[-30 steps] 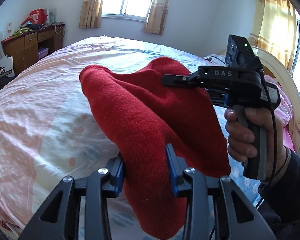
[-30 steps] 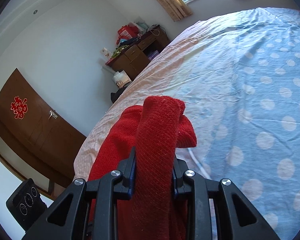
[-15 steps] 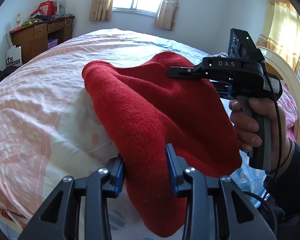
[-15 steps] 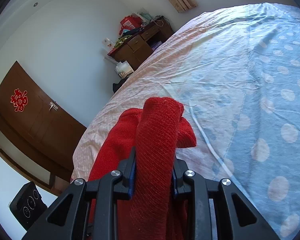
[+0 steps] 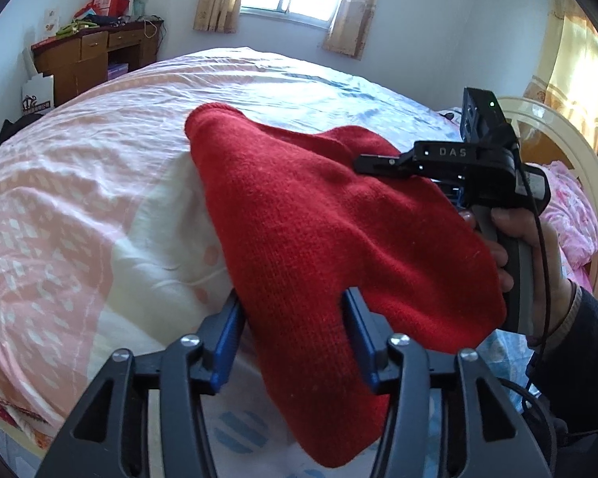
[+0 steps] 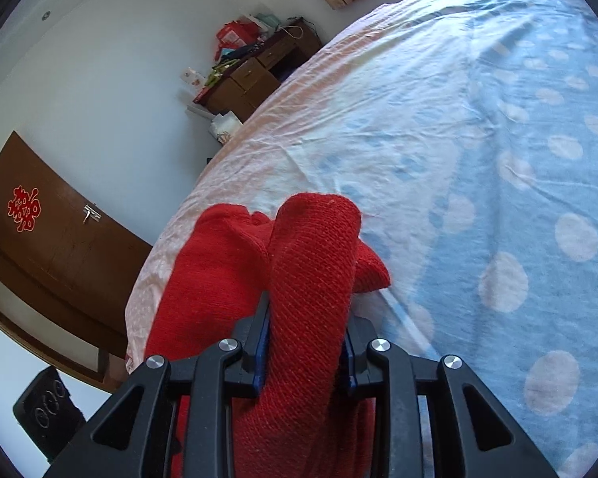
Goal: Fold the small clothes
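A wide bed [image 5: 99,183] with a pink and blue dotted sheet fills the space ahead of and below both tools; a wooden desk [image 5: 87,59] stands far beyond. The red knit garment [image 5: 319,239] hangs in the air above the sheet, stretched between the tools (no part clearly rests on the bed). The left gripper [image 5: 291,338] pinches one bunched end, the right gripper [image 6: 305,342] the other. Its long axis runs from tool to tool, so folding probably means bringing the two ends together, or lowering it flat first.
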`<state>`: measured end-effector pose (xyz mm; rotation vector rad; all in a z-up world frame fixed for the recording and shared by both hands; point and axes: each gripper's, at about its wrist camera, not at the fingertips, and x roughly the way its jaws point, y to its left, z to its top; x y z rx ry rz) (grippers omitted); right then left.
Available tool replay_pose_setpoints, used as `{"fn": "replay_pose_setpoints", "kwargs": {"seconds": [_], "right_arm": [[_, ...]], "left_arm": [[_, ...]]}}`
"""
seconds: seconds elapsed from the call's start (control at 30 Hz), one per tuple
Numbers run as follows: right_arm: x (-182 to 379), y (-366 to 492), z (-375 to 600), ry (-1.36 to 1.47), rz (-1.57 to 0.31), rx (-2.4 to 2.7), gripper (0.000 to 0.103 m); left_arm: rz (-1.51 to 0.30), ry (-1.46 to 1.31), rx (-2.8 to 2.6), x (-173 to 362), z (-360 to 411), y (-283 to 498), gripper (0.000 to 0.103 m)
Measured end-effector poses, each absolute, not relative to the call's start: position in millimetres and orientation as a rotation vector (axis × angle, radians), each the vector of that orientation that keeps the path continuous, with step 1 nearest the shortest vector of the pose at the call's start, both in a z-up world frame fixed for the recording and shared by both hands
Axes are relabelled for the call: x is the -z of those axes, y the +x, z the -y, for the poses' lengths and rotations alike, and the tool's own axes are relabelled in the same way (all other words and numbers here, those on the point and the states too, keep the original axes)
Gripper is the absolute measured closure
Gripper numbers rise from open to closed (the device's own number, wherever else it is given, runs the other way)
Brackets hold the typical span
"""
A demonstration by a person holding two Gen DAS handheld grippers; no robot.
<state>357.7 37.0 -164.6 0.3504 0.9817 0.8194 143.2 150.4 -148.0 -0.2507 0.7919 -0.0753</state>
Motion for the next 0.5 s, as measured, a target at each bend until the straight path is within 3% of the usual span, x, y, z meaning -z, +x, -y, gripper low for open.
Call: {"fn": "replay_pose_setpoints", "kwargs": {"seconds": [0.13, 0.2, 0.27, 0.33, 0.47, 0.5], "right_arm": [[160.3, 354.8, -32.5, 0.328, -0.964, -0.791, 0.068], [151.6, 351.9, -24.1, 0.336, -0.930, -0.755, 0.066], [137.6, 344.1, -12.0, 0.357, -0.881, -0.726, 0.066], [118.1, 328.6, -4.4, 0.375, -0.829, -0.776, 0.064], [98.0, 293.2, -9.0, 0.343, -0.792, -0.924, 0.048], [99.3, 284.9, -14.2, 0.321, -0.810, -0.966, 0.048]], "left_arm": [[-0.752, -0.143, 0.043, 127.2, -138.7, 130.7, 0.047], [-0.705, -0.091, 0.015, 114.3, -134.3, 125.8, 0.027], [-0.641, -0.041, -0.024, 102.2, -130.2, 121.8, 0.022], [-0.611, -0.002, -0.055, 99.2, -131.2, 130.0, 0.020], [-0.656, -0.042, -0.115, 115.1, -152.1, 161.7, 0.018], [-0.681, -0.061, -0.133, 123.7, -156.6, 161.8, 0.018]]}}
